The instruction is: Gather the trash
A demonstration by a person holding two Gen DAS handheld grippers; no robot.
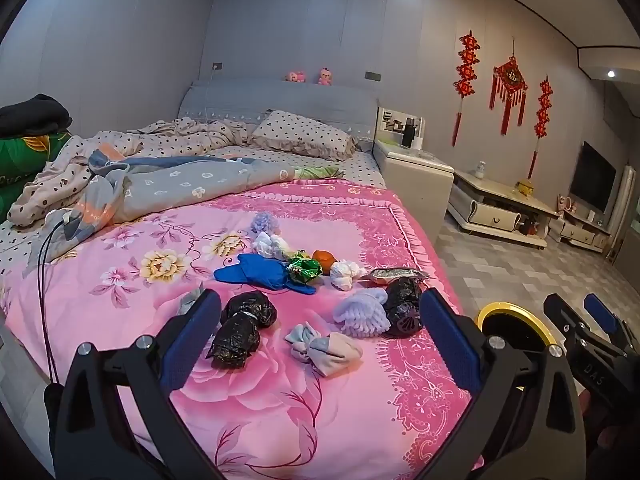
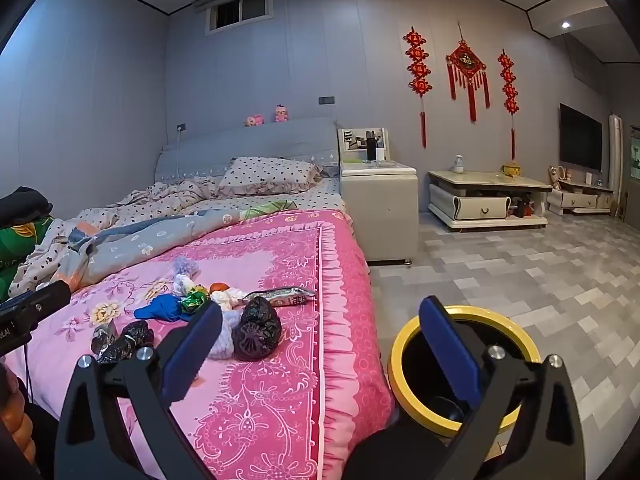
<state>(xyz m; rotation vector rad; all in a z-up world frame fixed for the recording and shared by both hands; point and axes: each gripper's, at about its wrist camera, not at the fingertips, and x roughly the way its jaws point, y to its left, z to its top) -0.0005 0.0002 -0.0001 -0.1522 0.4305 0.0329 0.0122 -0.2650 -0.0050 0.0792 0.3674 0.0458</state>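
Note:
Trash and small items lie on the pink floral bedspread [image 1: 120, 320]: a knotted black bag [image 1: 240, 330], a second black bag [image 1: 402, 306], a green foil wrapper [image 1: 305, 270], a snack packet [image 1: 394, 274], white tissue wads [image 1: 345, 274], rolled socks [image 1: 324, 346] and a blue cloth [image 1: 260, 274]. A yellow-rimmed bin [image 2: 464, 364] stands on the floor by the bed's corner. My left gripper [image 1: 320, 344] is open and empty above the socks. My right gripper [image 2: 320, 348] is open and empty over the bed edge, beside the bin; the second black bag [image 2: 256, 334] lies just ahead of it.
Crumpled quilts [image 1: 160, 184] and a pillow [image 1: 300, 140] fill the far half of the bed. A white nightstand [image 2: 378, 204], a low coffee table [image 2: 484, 200] and a TV stand [image 2: 580, 196] line the right wall. Grey tiled floor [image 2: 540, 280] is right of the bed.

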